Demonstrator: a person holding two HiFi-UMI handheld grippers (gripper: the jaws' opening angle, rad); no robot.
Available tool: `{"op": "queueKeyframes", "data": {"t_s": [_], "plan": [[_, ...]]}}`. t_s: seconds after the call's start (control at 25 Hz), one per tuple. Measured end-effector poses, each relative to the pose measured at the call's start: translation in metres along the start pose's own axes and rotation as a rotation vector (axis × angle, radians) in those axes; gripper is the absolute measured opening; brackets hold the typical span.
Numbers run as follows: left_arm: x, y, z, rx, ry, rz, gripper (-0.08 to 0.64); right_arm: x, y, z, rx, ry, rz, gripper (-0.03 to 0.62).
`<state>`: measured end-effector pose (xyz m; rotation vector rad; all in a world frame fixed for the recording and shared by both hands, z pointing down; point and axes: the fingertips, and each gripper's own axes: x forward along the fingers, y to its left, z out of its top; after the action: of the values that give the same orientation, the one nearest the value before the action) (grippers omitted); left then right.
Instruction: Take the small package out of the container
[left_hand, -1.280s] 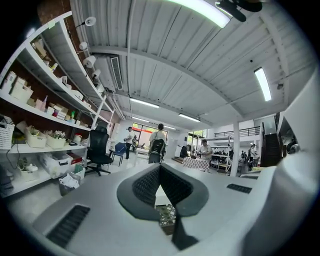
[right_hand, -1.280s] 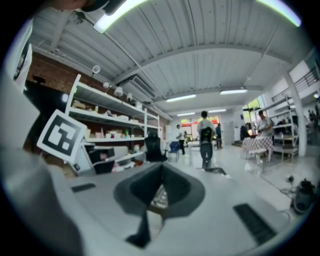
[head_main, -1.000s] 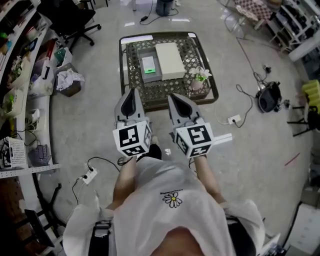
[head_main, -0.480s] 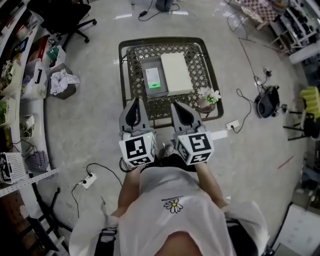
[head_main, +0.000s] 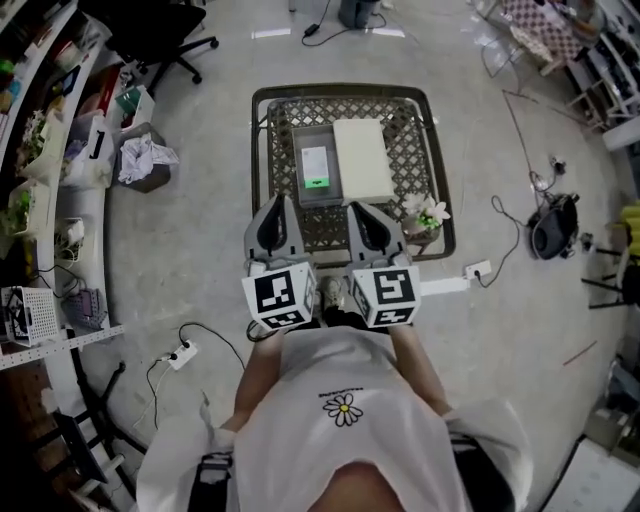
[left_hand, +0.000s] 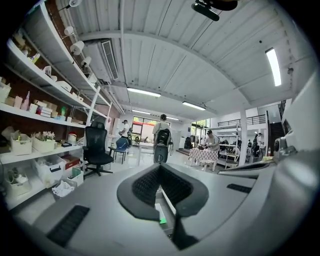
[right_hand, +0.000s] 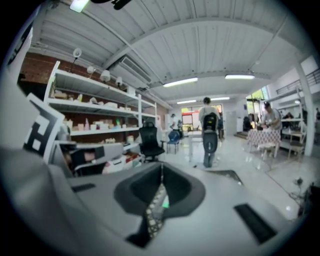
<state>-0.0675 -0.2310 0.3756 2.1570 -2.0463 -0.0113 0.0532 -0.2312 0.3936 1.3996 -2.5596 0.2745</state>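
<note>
A grey open container (head_main: 303, 186) stands on a low lattice-top table (head_main: 405, 135), and a small white package with a green end (head_main: 316, 166) lies inside it. A white flat lid (head_main: 362, 160) lies right beside the container. My left gripper (head_main: 277, 203) and right gripper (head_main: 359, 209) hang side by side over the table's near edge, short of the container, both shut and empty. In the left gripper view the left gripper (left_hand: 160, 166) shows the package (left_hand: 160, 215) through the slit below its tips. The right gripper (right_hand: 161, 166) shows only a green glimpse there.
A small flower pot (head_main: 425, 214) stands on the table's near right corner. On the floor are a box of crumpled paper (head_main: 146, 162), an office chair (head_main: 150, 30), a power strip (head_main: 178, 352), cables and a black bag (head_main: 555, 226). Shelves (head_main: 40, 150) line the left. People stand far off.
The person has stepped toward the table. Both grippers, still shut and side by side, have come from short of the table to over its near edge, closer to the container.
</note>
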Motion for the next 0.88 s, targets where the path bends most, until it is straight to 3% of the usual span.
{"op": "queueKeyframes", "data": {"t_s": [0.36,0.68,0.88], "plan": [[0.025,-0.015,0.010,0.017,-0.008,0.005,0.021,0.012,-0.035,0.001,0.106,-0.030,-0.021,0.032],[0.059,-0.021,0.019,0.021,-0.015,-0.091,0.021,0.030,-0.041,0.017,0.073,-0.050,-0.046,0.032],[0.073,0.005,0.032,0.022,-0.031,-0.108,0.021,0.052,-0.028,0.021,0.070,-0.037,-0.080,0.032]]}}
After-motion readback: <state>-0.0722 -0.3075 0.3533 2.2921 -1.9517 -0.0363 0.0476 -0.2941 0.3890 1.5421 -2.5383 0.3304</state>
